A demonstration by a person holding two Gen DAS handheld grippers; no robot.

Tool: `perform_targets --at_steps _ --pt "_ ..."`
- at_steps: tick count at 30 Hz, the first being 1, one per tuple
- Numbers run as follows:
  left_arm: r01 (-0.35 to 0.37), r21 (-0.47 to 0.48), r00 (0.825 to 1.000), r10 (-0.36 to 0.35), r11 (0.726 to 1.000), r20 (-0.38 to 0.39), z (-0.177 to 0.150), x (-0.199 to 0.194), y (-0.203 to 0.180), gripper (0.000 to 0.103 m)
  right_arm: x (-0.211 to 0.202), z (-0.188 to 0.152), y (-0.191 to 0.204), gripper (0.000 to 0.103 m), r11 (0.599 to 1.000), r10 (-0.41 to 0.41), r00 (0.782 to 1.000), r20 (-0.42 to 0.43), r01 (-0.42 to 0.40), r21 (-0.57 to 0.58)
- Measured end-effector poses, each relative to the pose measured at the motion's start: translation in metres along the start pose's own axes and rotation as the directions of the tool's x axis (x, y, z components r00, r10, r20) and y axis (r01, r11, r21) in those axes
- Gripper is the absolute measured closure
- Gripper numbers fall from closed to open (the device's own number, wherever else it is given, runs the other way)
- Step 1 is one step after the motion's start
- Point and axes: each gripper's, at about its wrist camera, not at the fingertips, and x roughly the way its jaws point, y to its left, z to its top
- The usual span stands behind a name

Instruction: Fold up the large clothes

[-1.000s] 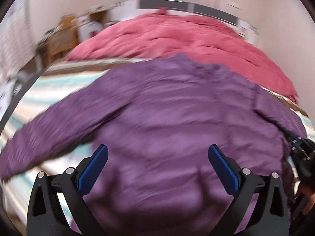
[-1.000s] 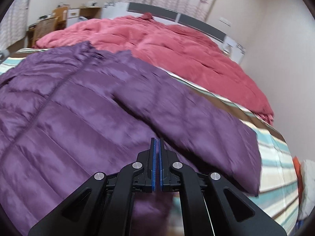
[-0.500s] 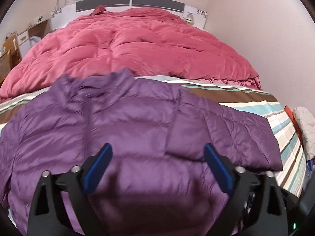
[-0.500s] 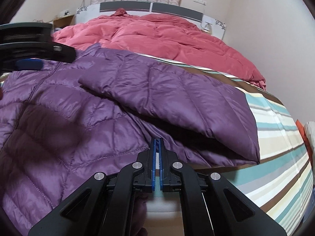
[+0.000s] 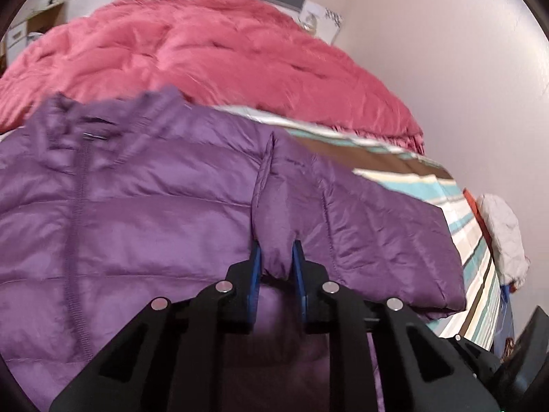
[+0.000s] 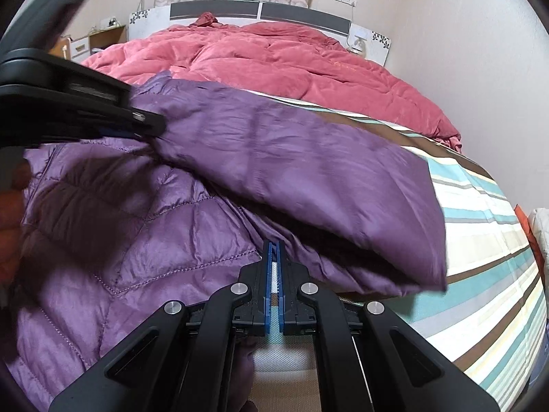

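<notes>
Purple jacket (image 5: 144,206) lies front-up on the striped sheet (image 5: 459,206), collar toward 12 o'clock, zip running down the left part of the left wrist view. Left gripper (image 5: 276,257) sits at 6 o'clock of its own view; its jaws have just been closing and now pinch a raised ridge of jacket fabric between the blue pads (image 5: 254,267), at the seam where the sleeve (image 5: 377,237) joins the body. That sleeve spreads toward 3 o'clock, cuff end lying on the sheet. In the right wrist view the same gripper enters from 9 o'clock, gripping the jacket at the sleeve's upper end; the sleeve crosses the frame toward 3 o'clock, lying over the jacket's side. Right gripper (image 6: 273,250) at 6 o'clock of its view, jaws together, only a thin slit between the pads; tips sit at the jacket's edge under the sleeve, and whether any fabric is caught I cannot tell. Red quilt (image 5: 212,58) heaped beyond the jacket at 12 o'clock, against the headboard (image 6: 260,12). White bundle (image 5: 501,233) off the bed edge at 3 o'clock. Part of a hand (image 6: 12,219) at 9 o'clock, right view.
</notes>
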Motion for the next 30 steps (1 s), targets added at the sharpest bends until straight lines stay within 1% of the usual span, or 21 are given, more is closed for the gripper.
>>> perform_targets --at_steps 4,6,10,15,20,23,25,26,28,30 --pt "-0.040 -0.034 0.998 0.042 0.999 0.047 -0.003 -0.027 0.023 0.087 -0.003 0.001 0.001 0.102 1.000 0.008 1.000 0.020 -0.007 -0.009" --pt "-0.080 -0.055 0.994 0.084 0.995 0.067 -0.007 -0.039 0.038 0.087 -0.003 0.001 0.002 0.102 1.000 0.010 1.000 0.028 -0.010 -0.018" --pt "-0.134 -0.094 0.986 0.142 0.987 0.088 -0.015 -0.051 0.065 0.087 -0.003 0.001 0.002 0.102 1.000 0.028 0.999 0.032 -0.027 -0.014" --pt "-0.185 -0.149 0.973 0.202 0.971 0.109 -0.027 -0.064 0.098 0.087 -0.009 0.002 -0.004 0.102 0.995 0.095 0.994 0.046 -0.096 0.015" --pt "-0.232 -0.172 0.955 0.258 0.957 0.146 -0.043 -0.083 0.118 0.087 -0.025 -0.003 -0.008 0.102 0.990 0.141 0.989 0.053 -0.142 0.014" --pt "-0.245 -0.194 0.947 0.277 0.950 0.161 -0.053 -0.094 0.128 0.087 -0.038 -0.003 -0.020 0.102 0.980 0.181 0.978 0.100 -0.187 0.061" --pt "-0.253 -0.203 0.943 0.288 0.946 0.166 -0.060 -0.097 0.134 0.087 -0.041 0.005 -0.027 0.102 0.972 0.199 0.971 0.135 -0.213 0.099" --pt "-0.254 -0.202 0.943 0.288 0.946 0.165 -0.064 -0.098 0.136 0.087 -0.040 0.012 -0.028 0.102 0.971 0.194 0.970 0.146 -0.211 0.110" --pt "-0.259 -0.197 0.942 0.293 0.945 0.165 -0.070 -0.100 0.135 0.087 -0.031 0.028 -0.027 0.102 0.966 0.200 0.968 0.152 -0.221 0.132" --pt "-0.269 -0.197 0.938 0.302 0.943 0.170 -0.074 -0.102 0.135 0.087 -0.013 0.045 -0.022 0.102 0.958 0.222 0.967 0.128 -0.241 0.156"
